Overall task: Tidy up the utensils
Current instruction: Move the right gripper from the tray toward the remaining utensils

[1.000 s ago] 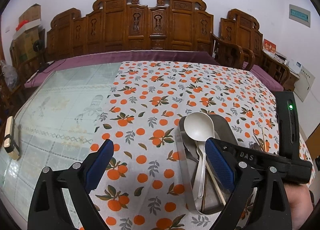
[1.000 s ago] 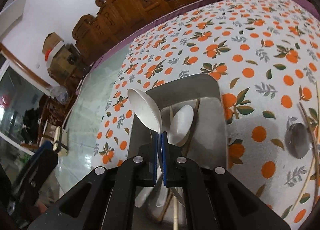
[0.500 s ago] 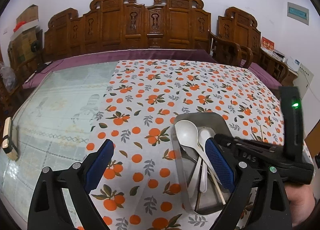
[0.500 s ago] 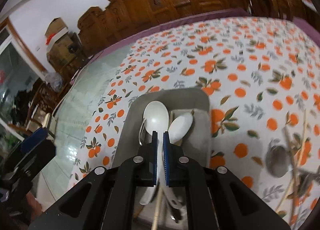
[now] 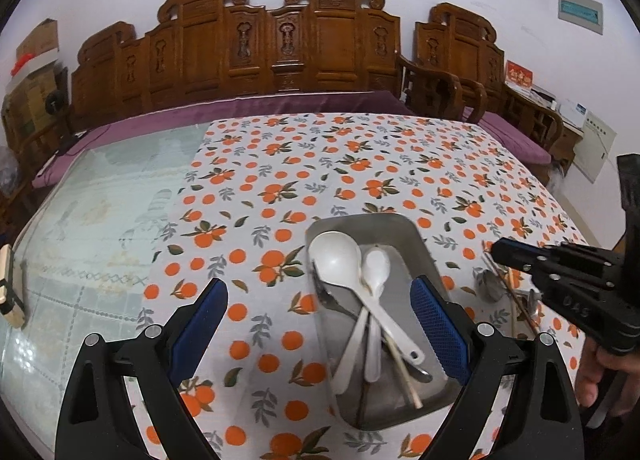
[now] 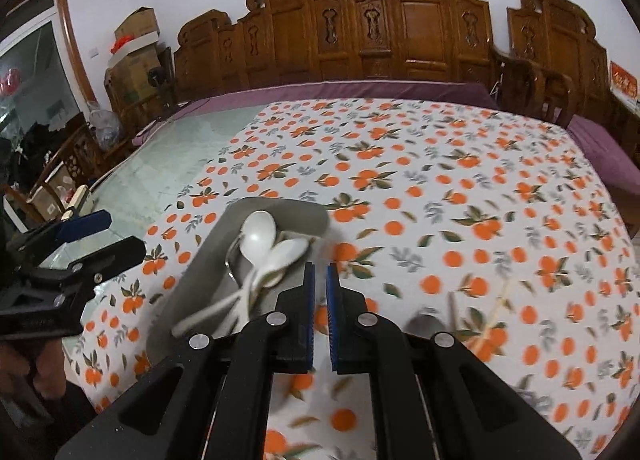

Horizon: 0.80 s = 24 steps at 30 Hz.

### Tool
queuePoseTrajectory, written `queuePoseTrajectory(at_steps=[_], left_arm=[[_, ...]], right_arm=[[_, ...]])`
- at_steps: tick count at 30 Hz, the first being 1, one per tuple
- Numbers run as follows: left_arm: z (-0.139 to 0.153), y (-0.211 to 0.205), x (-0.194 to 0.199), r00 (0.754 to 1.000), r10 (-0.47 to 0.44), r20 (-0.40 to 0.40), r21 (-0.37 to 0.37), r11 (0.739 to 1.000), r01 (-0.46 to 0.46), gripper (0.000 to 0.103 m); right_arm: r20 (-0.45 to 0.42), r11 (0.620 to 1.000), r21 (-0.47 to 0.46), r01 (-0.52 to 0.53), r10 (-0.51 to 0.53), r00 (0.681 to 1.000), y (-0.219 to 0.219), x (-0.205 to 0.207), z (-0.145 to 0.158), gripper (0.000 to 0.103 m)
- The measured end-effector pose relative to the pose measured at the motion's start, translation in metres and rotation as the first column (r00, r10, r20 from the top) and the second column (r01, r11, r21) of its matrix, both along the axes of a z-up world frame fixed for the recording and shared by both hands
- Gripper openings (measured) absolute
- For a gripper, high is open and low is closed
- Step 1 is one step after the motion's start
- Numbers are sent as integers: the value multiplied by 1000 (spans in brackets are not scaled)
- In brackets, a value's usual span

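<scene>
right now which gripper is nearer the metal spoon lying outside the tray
Right. The right gripper hangs just beside the metal spoon on the orange-print tablecloth; the left gripper straddles the steel tray, farther off.

Your left gripper (image 5: pixel 318 312) is level and low, its jaws spread wide with nothing between them. Your right gripper (image 6: pixel 320 316) sits off to its right, jaws nearly together with a thin gap and nothing held. Your right hand (image 5: pixel 600 372) grips its handle from below.
</scene>
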<state>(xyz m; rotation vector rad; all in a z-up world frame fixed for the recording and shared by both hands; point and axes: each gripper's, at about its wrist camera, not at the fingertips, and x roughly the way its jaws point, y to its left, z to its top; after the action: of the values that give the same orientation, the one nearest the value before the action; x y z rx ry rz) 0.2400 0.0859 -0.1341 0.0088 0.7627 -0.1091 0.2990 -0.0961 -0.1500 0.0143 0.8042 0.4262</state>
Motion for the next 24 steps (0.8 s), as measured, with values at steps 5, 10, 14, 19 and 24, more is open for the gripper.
queuePoseTrajectory(at_steps=[5,10,14,19,24], left_arm=[[2,-20,-2,999,-41,5,-29,999,41,89],[-2,-46,-6,996,-92,4,-32,995,92,89],[-8,-70,-14,991,-137,2,-25,990,137,89],[-16,-91,-21,984,-177,-7,-14,984,177,89],[-23,-110,-27,977,-211,-17,-5,977,211,89]], right_arm=[[34,999,-40,32,-31,999,-41,-17,6,8],[37,992,-82,91,-88,995,-84,-23,3,14],[30,985,-115,126,-124,992,-110,-30,-8,19],[-17,980,-147,132,-136,991,-124,-39,-32,19],[-84,981,-167,100,-115,990,-123,-49,-65,19]])
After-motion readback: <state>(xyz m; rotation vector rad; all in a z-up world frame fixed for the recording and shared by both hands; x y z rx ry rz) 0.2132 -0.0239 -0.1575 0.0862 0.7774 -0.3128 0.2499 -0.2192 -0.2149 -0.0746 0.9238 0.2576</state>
